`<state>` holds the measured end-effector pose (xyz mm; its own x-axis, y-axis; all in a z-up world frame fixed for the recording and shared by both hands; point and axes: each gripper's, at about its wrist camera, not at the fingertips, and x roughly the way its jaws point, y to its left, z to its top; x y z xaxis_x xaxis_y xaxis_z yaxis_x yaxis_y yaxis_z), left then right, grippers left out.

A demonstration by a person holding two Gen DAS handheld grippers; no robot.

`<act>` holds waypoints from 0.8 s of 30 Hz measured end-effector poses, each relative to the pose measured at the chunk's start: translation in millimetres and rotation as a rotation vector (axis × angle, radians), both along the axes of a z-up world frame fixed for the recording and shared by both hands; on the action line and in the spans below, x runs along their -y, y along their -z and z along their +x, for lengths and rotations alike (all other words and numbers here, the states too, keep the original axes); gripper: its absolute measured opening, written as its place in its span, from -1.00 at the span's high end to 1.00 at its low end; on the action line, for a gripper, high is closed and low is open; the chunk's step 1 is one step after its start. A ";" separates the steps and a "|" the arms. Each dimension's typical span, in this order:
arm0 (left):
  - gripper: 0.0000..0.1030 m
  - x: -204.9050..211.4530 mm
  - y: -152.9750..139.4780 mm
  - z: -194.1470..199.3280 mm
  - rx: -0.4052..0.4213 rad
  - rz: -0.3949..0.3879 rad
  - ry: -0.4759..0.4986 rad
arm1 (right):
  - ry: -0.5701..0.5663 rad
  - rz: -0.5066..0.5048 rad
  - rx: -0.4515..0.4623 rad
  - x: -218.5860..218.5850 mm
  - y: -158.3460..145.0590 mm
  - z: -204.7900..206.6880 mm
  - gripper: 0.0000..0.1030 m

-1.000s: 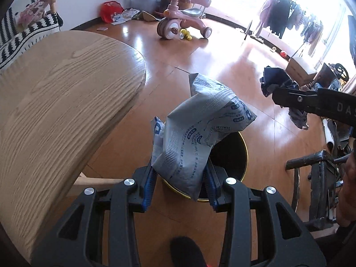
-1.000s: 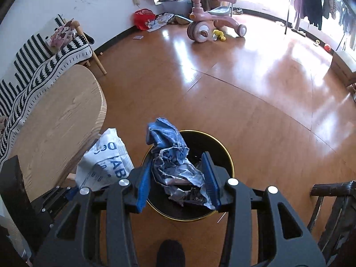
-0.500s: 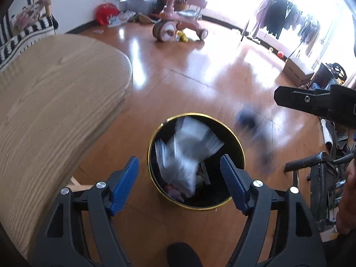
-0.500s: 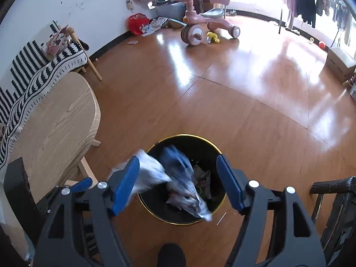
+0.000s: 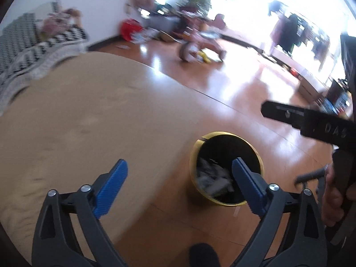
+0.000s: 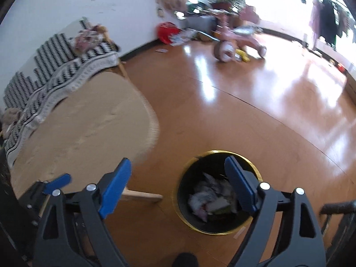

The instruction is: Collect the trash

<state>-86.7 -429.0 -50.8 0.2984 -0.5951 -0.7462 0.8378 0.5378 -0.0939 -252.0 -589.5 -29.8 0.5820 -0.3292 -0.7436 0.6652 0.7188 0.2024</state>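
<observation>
A black round bin with a gold rim (image 5: 193, 155) (image 6: 185, 165) stands on the wooden floor beside the table. Crumpled white and grey wrappers (image 5: 213, 178) (image 6: 208, 199) lie inside it. My left gripper (image 5: 179, 170) hangs above the table edge and the bin, its jaws still opening, with nothing between the blue pads. My right gripper (image 6: 178, 170) is up over the floor just left of the bin, jaws likewise opening and empty. The right gripper's black body (image 5: 311, 120) shows at the right of the left wrist view, held by a hand (image 5: 333, 191).
A round light-wood table (image 5: 77, 122) (image 6: 77, 129) fills the left. A black-and-white striped throw (image 6: 55, 71) covers a seat behind it. A pink tricycle (image 6: 235, 42) and a red bag (image 6: 166, 32) sit far back. A dark chair frame (image 6: 338, 209) is at the right.
Both grippers were shut on crumpled wrappers over the bin, then opened and dropped them in. Both have since lifted and swung left toward the table.
</observation>
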 end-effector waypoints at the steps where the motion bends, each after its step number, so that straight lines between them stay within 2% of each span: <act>1: -0.81 -18.8 -8.2 10.6 0.020 0.000 -0.044 | -0.021 -0.003 0.007 -8.0 -2.3 8.4 -0.63; 5: -0.84 -95.5 -31.9 44.9 0.087 0.001 -0.210 | -0.160 -0.013 0.042 -64.8 -16.7 62.8 -0.72; 8: -0.86 -173.8 -46.9 69.0 0.151 0.022 -0.372 | -0.277 -0.038 0.057 -117.4 -27.4 104.1 -0.78; 15: -0.86 -322.6 -59.8 97.4 0.178 0.038 -0.652 | -0.515 -0.078 0.075 -241.3 -39.3 179.3 -0.78; 18: -0.86 -365.7 -58.5 101.8 0.175 0.045 -0.735 | -0.576 -0.079 0.075 -281.7 -39.3 201.7 -0.78; 24: -0.86 -423.0 -48.0 107.7 0.171 0.065 -0.821 | -0.647 -0.101 0.059 -339.7 -33.2 229.1 -0.79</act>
